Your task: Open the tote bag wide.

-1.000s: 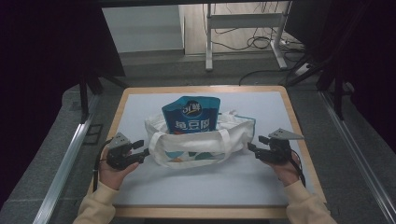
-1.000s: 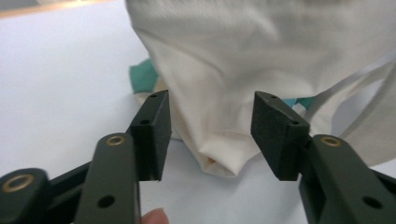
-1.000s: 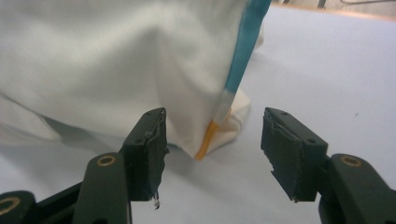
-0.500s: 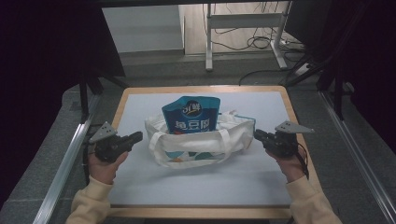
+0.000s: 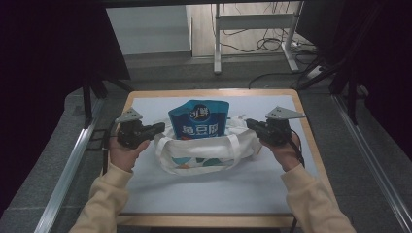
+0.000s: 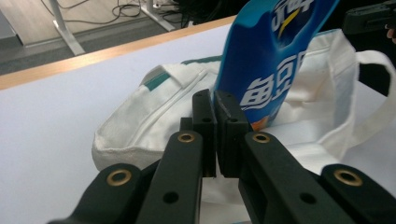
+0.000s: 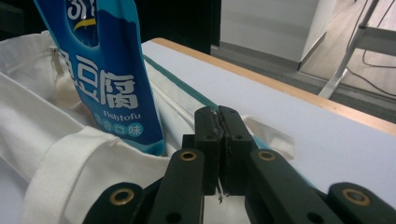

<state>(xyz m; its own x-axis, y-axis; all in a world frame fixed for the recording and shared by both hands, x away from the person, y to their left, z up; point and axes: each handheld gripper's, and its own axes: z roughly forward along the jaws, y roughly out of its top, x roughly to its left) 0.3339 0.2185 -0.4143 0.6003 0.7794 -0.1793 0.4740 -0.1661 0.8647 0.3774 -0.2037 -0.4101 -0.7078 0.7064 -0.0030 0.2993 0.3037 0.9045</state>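
your table has a pale top and a wood rim, with dark floor and cables behind. the white bag lies mid-table, the blue pouch standing in it. your left gripper is at 9 o'clock of the bag and your right gripper at 3, fingers pressed together on nothing.

left tool | moved inward to bag end || right tool | likewise, jaws closed
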